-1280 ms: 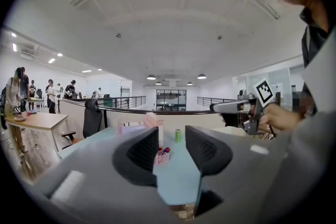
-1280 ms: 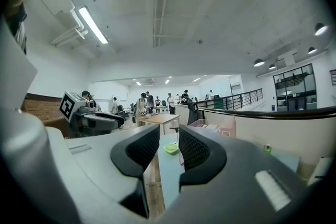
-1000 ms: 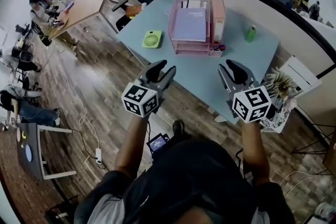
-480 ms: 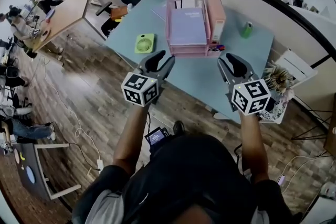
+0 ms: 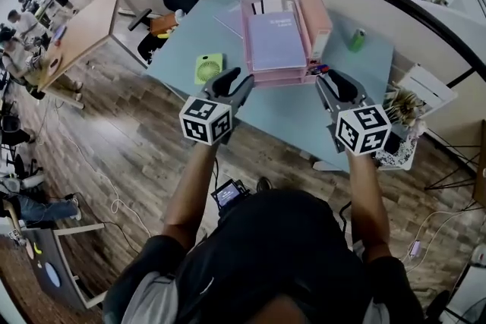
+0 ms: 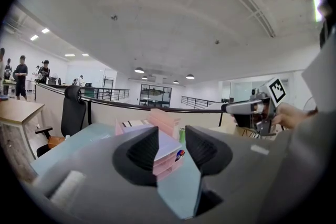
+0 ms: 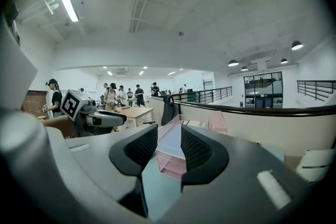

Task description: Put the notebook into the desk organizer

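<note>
The left gripper [image 5: 232,82] is held over the near edge of the table [image 5: 281,117], its jaws spread with nothing between them. At its 1 o'clock the lilac notebook [image 5: 277,42] is seen lying flat on the top tier of the pink desk organizer [image 5: 282,77]. It is judged light, thin and rather bendy, with a smooth cover that may slip, so its near edge is probably best pinched firmly. At the notebook's 5 o'clock the right gripper [image 5: 336,84] is found empty, its jaws having just been opening

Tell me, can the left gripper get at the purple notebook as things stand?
Probably yes: the left gripper is open and empty, and only bare table lies between it and the notebook atop the organizer.
</note>
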Motion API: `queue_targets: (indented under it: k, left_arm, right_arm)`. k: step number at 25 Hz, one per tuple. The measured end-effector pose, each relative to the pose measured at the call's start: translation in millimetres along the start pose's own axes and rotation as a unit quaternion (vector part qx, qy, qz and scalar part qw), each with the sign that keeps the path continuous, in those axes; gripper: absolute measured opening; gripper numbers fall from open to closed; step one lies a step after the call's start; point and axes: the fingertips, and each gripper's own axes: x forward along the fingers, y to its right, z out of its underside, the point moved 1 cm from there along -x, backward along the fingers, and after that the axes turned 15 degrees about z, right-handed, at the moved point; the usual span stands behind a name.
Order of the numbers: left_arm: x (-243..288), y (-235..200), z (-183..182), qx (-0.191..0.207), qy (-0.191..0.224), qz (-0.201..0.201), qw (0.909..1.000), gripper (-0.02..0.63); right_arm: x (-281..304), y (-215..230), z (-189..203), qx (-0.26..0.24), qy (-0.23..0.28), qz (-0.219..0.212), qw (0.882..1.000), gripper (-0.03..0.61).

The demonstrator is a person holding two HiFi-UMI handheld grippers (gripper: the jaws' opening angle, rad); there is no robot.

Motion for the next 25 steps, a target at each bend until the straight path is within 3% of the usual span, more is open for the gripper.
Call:
queue_targets:
  k: [9, 25]
  left_arm:
    - [3.0, -33.4, 19.3, -0.029, -0.005, 0.009, 0.9995, 0.215]
    - [44.8, -72.4, 63.3, -0.096, -0.03, -0.036, 0.9943, 0.215]
  right_arm:
    - [28.9, -9.6, 9.1, 0.008, -0.022, 0.02, 1.0, 0.12]
    - [97.6, 19.8, 49.0, 0.035, -0.081, 0.0, 0.996, 0.127]
